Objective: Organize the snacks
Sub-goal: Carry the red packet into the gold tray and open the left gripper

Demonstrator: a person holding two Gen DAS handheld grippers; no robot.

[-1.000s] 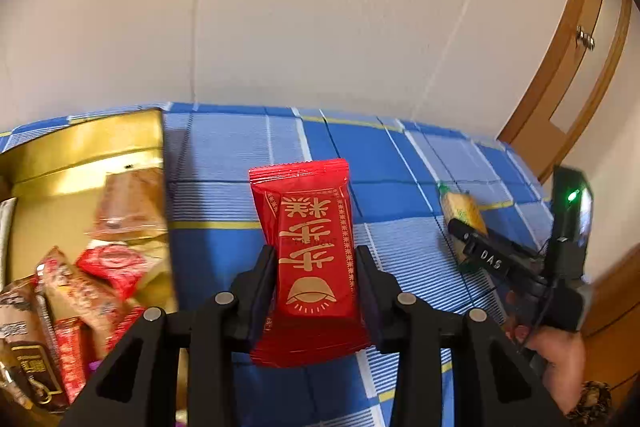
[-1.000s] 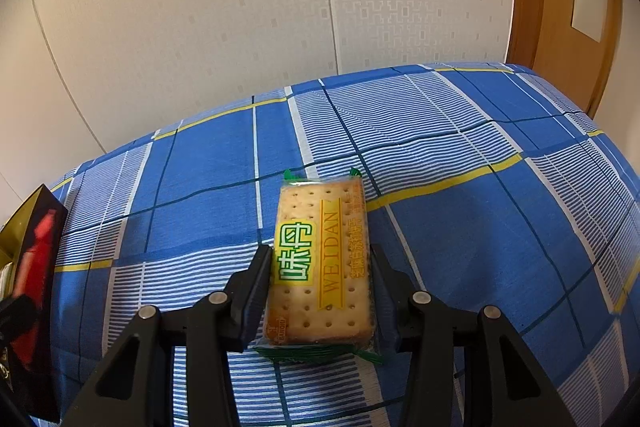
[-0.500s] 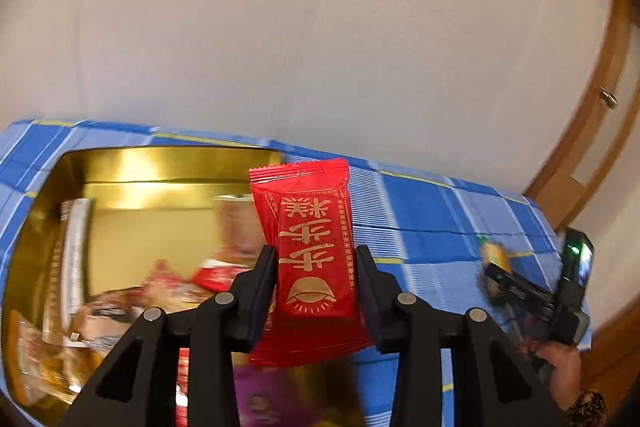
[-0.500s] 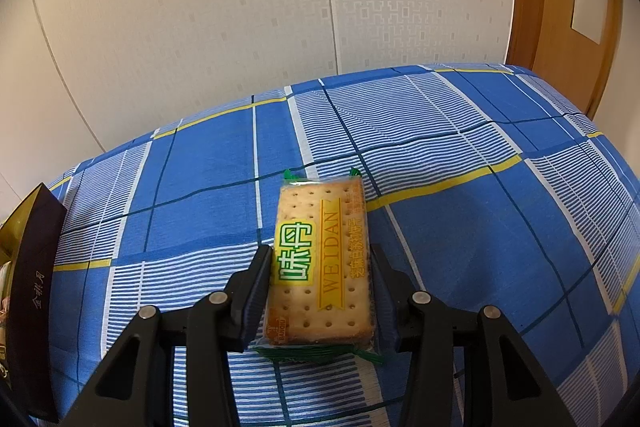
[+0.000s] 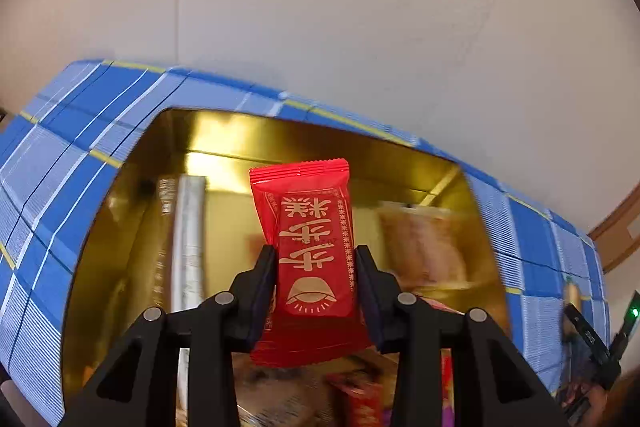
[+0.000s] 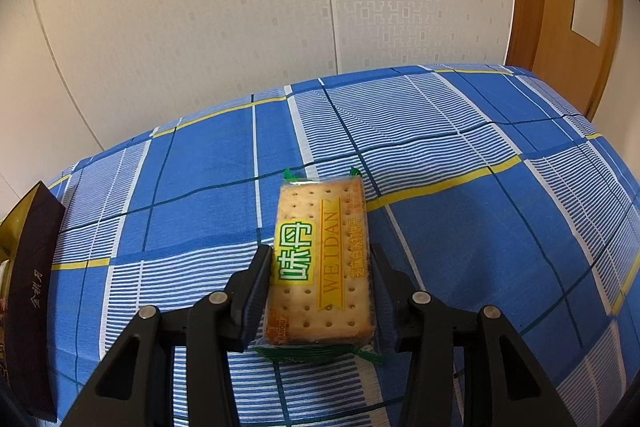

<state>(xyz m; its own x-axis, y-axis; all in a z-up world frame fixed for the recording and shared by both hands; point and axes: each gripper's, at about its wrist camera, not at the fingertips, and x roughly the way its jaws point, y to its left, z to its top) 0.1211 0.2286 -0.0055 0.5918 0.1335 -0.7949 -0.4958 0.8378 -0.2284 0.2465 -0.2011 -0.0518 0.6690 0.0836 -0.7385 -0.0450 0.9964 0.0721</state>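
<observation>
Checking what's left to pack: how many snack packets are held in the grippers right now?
2. The red packet sits between the left gripper fingers over the gold box; the cracker packet is in the right gripper above the blue cloth.

We see the box (image 5: 120,195) standing on the checked cloth (image 5: 60,155), against the wall (image 5: 360,7). Inside it a long sachet (image 5: 190,247) lies to the left, a wrapped pastry (image 5: 424,247) to the right (more packets nearer us, blurred). The sweet packet (image 5: 316,255) hangs above the box's middle. Well right of the box, the cracker pack (image 6: 320,263) sits over the cloth, door (image 6: 560,7) behind.
</observation>
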